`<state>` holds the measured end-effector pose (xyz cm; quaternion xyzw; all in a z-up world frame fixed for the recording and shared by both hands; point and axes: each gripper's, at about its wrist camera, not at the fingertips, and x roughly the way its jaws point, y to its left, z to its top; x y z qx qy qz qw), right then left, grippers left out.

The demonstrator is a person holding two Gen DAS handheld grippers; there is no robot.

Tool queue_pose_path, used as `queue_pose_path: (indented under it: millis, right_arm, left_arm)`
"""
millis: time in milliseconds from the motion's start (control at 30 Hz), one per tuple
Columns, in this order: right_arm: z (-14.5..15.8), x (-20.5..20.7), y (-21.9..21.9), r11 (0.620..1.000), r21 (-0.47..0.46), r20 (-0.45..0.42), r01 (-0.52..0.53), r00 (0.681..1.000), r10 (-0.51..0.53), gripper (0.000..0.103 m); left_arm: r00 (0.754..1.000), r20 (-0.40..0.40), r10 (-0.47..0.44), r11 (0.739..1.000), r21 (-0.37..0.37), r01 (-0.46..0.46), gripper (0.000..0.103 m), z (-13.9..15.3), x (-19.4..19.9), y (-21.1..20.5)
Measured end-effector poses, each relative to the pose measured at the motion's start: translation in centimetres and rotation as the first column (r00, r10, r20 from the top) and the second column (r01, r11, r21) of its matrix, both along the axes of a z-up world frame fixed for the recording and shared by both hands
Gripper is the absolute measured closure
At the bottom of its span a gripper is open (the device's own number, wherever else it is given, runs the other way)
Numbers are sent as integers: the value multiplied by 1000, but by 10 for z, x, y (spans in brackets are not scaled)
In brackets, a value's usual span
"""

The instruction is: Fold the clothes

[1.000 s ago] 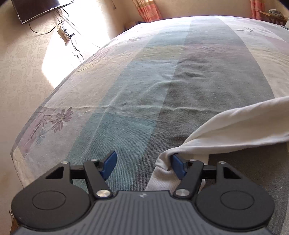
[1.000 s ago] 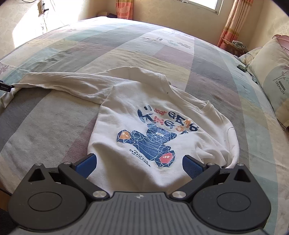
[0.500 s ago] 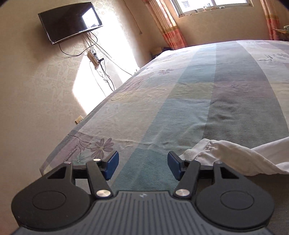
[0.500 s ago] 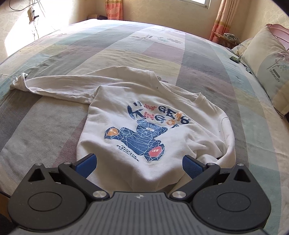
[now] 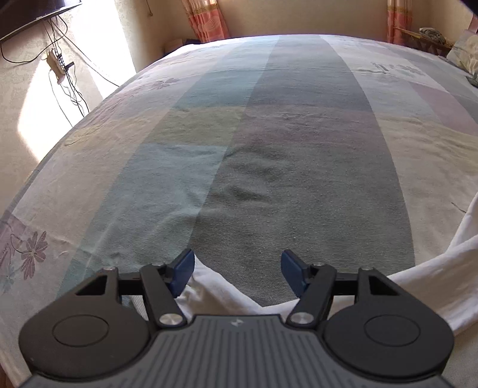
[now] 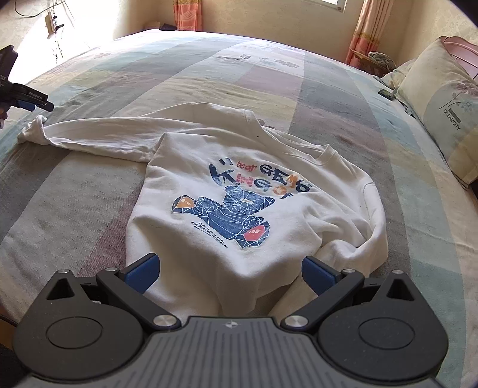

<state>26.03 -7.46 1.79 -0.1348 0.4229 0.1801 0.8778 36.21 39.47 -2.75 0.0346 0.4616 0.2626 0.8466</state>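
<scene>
A white sweatshirt (image 6: 269,232) with a blue bear print lies face up on the striped bedspread (image 6: 227,80). Its long sleeve (image 6: 98,134) stretches out to the left, and the cuff (image 6: 31,129) rests flat on the bed. My left gripper (image 5: 238,273) hovers open just over that sleeve (image 5: 215,288), with nothing pinched between its blue pads; it also shows in the right wrist view as a black tool (image 6: 30,98) above the cuff. Over the sweatshirt's near hem my right gripper (image 6: 230,268) stands wide open, the cloth lying loose below its fingers.
Pillows (image 6: 442,113) sit at the bed's right end beside a small dark device (image 6: 387,94). The bed's left edge (image 5: 18,203) drops to the floor by a wall with cables (image 5: 59,68) and a TV. Curtains (image 5: 206,21) hang behind.
The left gripper came off the sleeve cuff, swung up and away, then moved back right over the sleeve. The cuff now lies free on the bed. The right gripper has barely moved.
</scene>
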Motion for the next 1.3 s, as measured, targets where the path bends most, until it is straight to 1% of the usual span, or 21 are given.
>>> queue_pose_path:
  millis: [33, 67, 133, 233, 367, 433, 567, 633, 733, 800, 900, 967, 1033, 1167, 1300]
  right_arm:
    - [1, -3, -1, 1000, -4, 4, 4, 1000, -4, 0]
    - [2, -5, -2, 1000, -7, 8, 6, 1000, -6, 0]
    - [5, -11, -7, 1000, -10, 17, 18, 1000, -18, 0]
    - [4, -11, -15, 999, 2, 7, 48, 999, -48, 0]
    - [2, -2, -17, 997, 29, -14, 69, 998, -68, 0]
    - [1, 2, -10, 998, 38, -18, 47, 999, -47, 0]
    - [1, 8, 9, 999, 29, -17, -21, 1000, 22, 0]
    - [1, 8, 17, 998, 18, -16, -57, 998, 58, 0]
    - [1, 9, 25, 996, -3, -14, -94, 996, 94, 0]
    - [3, 9, 26, 995, -12, -9, -101, 995, 101, 0]
    - [4, 10, 22, 995, -15, -8, -94, 996, 93, 0]
    - [5, 9, 17, 997, -19, -6, -81, 997, 81, 0]
    - [6, 8, 10, 998, -21, -3, -63, 998, 63, 0]
    - [5, 4, -15, 1000, -11, -3, -2, 1000, 2, 0]
    - [3, 1, -47, 997, 4, -3, 71, 997, -71, 0]
  left_arm:
    - [999, -40, 16, 999, 39, -14, 39, -5, 4, 3]
    - [998, -61, 30, 998, 50, -27, 38, -8, 2, 6]
    - [996, -68, 49, 998, 31, -47, 38, -9, -13, 15]
    - [994, -72, 83, 997, 15, -82, 36, -8, -44, 24]
    - [993, -40, 111, 993, -29, -112, 27, -2, -100, 28]
    - [990, -28, 136, 988, -64, -138, 25, -2, -127, 26]
    - [977, -38, 211, 975, -69, -213, 27, -6, -165, 20]
    - [974, -22, 227, 969, -92, -229, 27, -4, -179, 19]
    - [974, 9, 226, 968, -118, -223, 27, 3, -186, 10]
    - [980, 35, 197, 973, -127, -191, 27, 9, -183, -2]
    - [992, 60, 115, 983, -150, -105, 26, 11, -165, -26]
    - [997, 63, 45, 986, -163, -34, 26, 11, -150, -48]
    - [997, 68, -37, 984, -170, 48, 26, 11, -132, -77]
    - [981, 75, -181, 966, -173, 191, 26, 15, -103, -131]
    - [947, 86, -310, 927, -195, 321, 26, 19, -84, -193]
